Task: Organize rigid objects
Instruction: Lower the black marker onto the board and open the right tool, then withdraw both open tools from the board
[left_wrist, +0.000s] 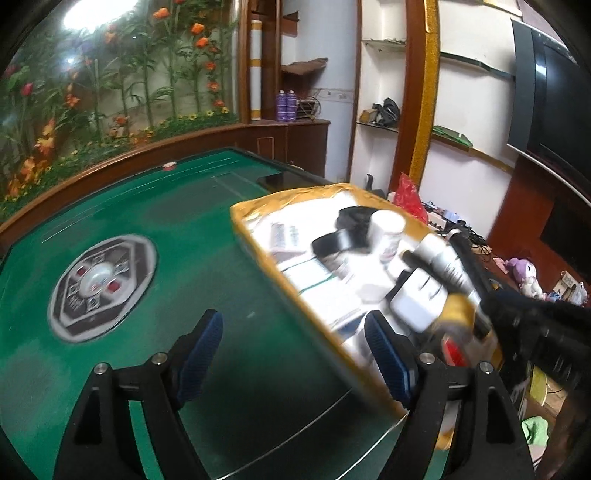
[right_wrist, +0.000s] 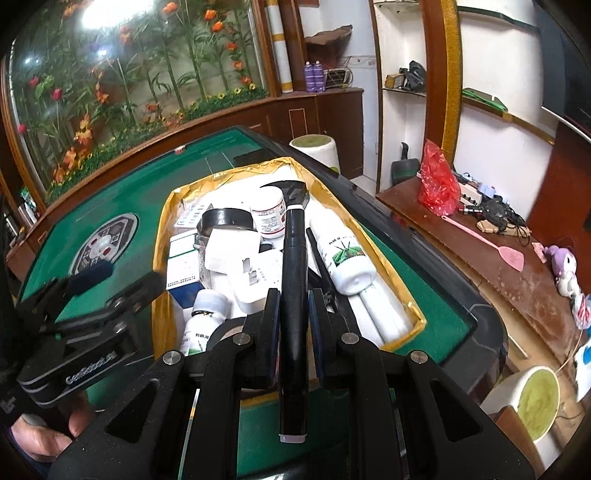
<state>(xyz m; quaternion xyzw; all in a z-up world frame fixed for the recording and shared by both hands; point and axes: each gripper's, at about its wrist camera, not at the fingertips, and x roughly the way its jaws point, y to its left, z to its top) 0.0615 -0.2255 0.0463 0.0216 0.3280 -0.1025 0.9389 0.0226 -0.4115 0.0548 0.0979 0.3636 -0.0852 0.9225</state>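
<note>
In the right wrist view my right gripper (right_wrist: 293, 306) is shut on the black handle of a claw hammer (right_wrist: 294, 240). The hammer's head points away over a yellow-rimmed box (right_wrist: 162, 236) on the green table (right_wrist: 66, 295). The box holds white bottles (right_wrist: 347, 254), a black tape roll (right_wrist: 225, 218), small white cartons and a white plug block (right_wrist: 255, 280). My left gripper (right_wrist: 129, 275) hangs open to the left of the box. In the left wrist view that left gripper (left_wrist: 295, 339) is open over the green table (left_wrist: 221, 258), its right finger (left_wrist: 384, 354) by the box's near rim (left_wrist: 295, 295); nothing is held.
The table's round centre panel (left_wrist: 103, 288) lies to the left. White stools with green cushions (right_wrist: 317, 147) (right_wrist: 535, 398) stand beside the table. A wooden bench on the right carries a red bag (right_wrist: 437, 184), cables and a pink fly swatter (right_wrist: 491, 243). A person's hand (right_wrist: 44, 439) holds the left gripper.
</note>
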